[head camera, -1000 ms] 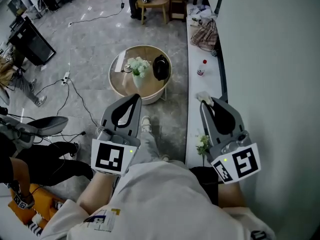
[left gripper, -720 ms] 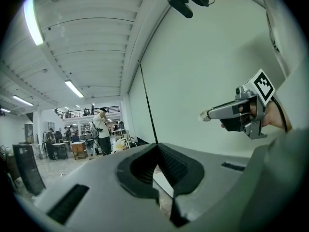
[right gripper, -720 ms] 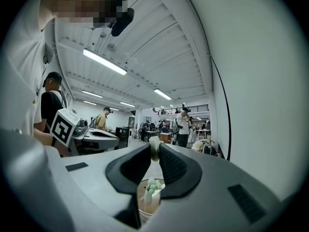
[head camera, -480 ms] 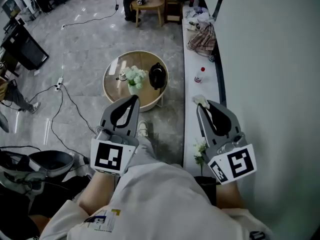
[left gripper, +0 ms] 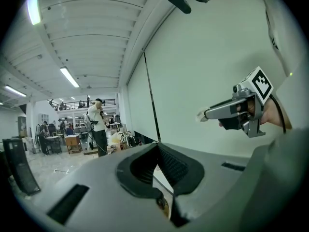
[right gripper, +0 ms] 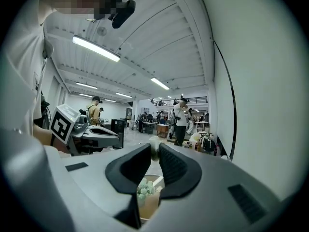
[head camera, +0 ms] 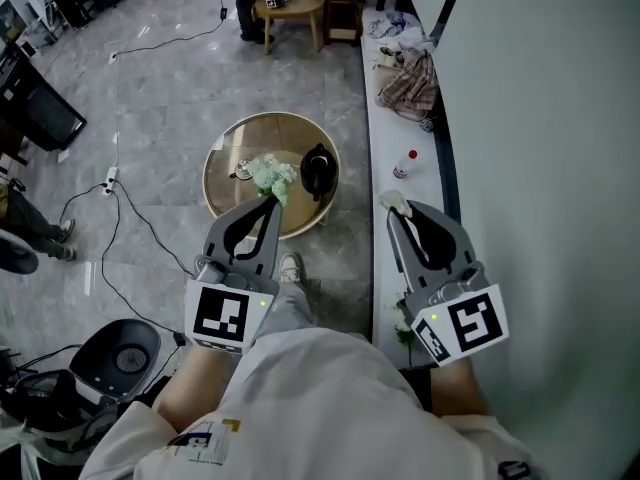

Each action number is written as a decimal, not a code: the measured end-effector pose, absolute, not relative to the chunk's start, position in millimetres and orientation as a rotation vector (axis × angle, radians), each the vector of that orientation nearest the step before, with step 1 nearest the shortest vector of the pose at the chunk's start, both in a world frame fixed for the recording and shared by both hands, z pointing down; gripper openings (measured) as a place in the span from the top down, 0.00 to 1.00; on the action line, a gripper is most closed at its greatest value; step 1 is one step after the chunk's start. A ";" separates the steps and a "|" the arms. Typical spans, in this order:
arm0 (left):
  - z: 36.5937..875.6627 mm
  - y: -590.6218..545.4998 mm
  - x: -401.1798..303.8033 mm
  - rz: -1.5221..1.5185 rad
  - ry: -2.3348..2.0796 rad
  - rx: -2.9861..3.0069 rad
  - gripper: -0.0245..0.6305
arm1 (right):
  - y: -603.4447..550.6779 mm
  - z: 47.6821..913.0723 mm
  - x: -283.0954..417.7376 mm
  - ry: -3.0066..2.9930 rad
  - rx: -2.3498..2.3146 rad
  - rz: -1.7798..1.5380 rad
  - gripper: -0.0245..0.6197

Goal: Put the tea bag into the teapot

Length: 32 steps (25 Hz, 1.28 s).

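Approach: closed in on round glass-topped wooden table (head camera: 222,183) over last 1 s, now just beyond tips of left tongs (head camera: 270,198). Carrying small white tea bag (right gripper: 153,148) pinched at tips of right tongs (head camera: 397,213). Holding left tongs closed, empty. Glossy black teapot (head camera: 319,166) ahead, between both tips, nearer left. Carry prob. nearly done; next, swing right tongs over pot.

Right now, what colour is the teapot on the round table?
The teapot is black. It shows best in the head view.
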<state>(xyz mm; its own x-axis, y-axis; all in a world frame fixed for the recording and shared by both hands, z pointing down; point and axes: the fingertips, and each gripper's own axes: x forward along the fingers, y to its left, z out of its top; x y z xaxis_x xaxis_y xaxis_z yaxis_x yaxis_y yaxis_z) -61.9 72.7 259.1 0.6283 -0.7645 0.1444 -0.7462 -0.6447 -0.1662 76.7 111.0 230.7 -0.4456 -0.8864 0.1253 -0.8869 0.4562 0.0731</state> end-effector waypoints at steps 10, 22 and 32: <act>263.0 -47.0 -92.1 -0.347 1.232 -2.805 0.95 | -11.3 227.7 35.3 -2.515 1.546 0.014 0.88; 271.9 -149.3 -103.5 -0.363 1.141 -2.862 0.95 | -113.4 229.9 14.9 -2.452 1.587 0.017 0.88; 286.4 -178.5 -102.5 -0.397 1.167 -2.889 0.95 | -143.5 246.5 14.5 -2.436 1.508 0.039 0.88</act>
